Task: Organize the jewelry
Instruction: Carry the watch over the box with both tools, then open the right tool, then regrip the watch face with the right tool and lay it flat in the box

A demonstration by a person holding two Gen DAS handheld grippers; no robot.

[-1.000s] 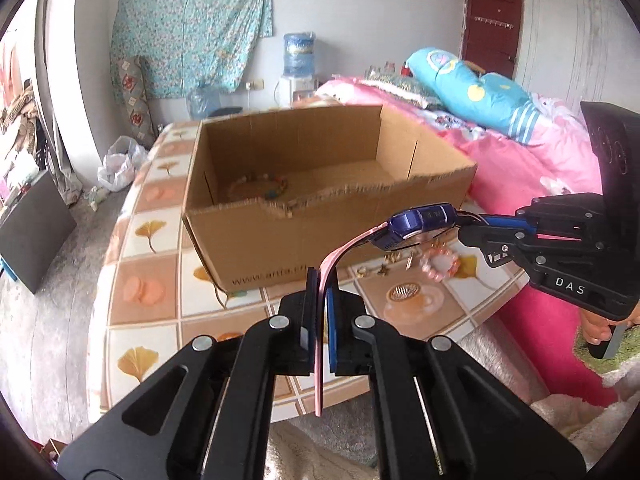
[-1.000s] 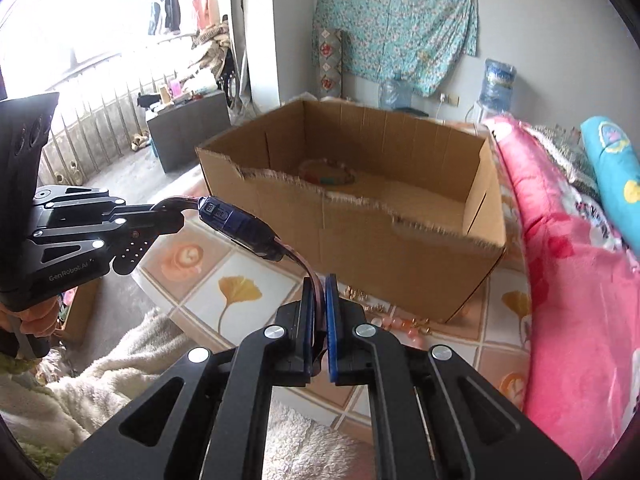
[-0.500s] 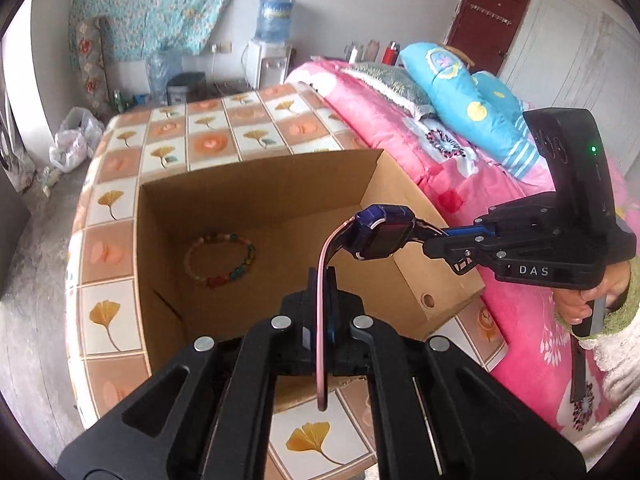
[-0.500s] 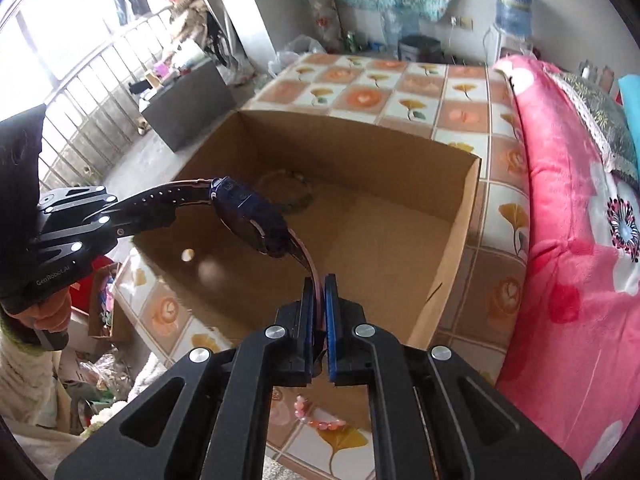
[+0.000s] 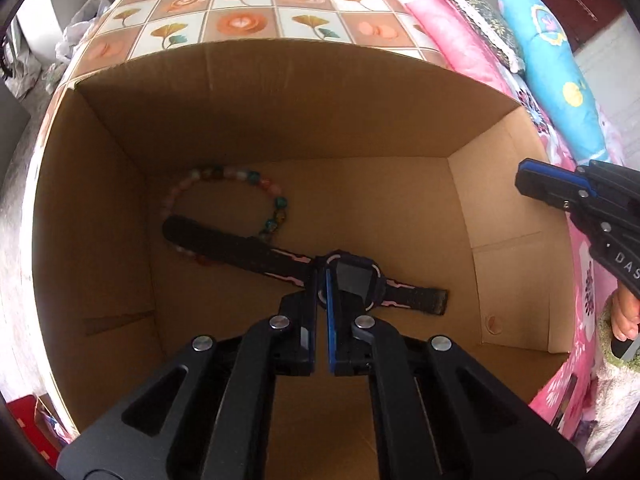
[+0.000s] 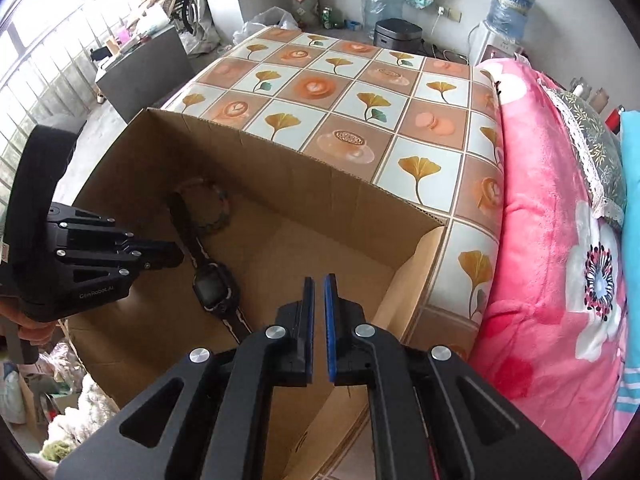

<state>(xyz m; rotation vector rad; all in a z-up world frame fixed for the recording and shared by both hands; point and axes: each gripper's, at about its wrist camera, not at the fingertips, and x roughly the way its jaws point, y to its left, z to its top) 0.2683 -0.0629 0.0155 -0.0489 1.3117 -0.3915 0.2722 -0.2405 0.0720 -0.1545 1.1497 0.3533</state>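
A tiled-pattern tabletop [image 6: 344, 92] beside a pink-quilted bed [image 6: 552, 240] carries an open brown cardboard box [image 5: 280, 120]. On its floor lies a dark-strapped smartwatch [image 5: 356, 280], one strap across a multicoloured bead bracelet [image 5: 228, 176]. The left hand-held gripper [image 5: 320, 280] points steeply down over the watch, the right hand-held gripper [image 6: 319, 284] over the box's right wall; both are nearly closed and empty.

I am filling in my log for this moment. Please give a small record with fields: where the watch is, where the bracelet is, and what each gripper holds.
watch: flat on the floor of the cardboard box
beaded bracelet: in the box, one watch strap lying across it
left gripper: fingers shut, nothing held, above the watch
right gripper: fingers shut, nothing held
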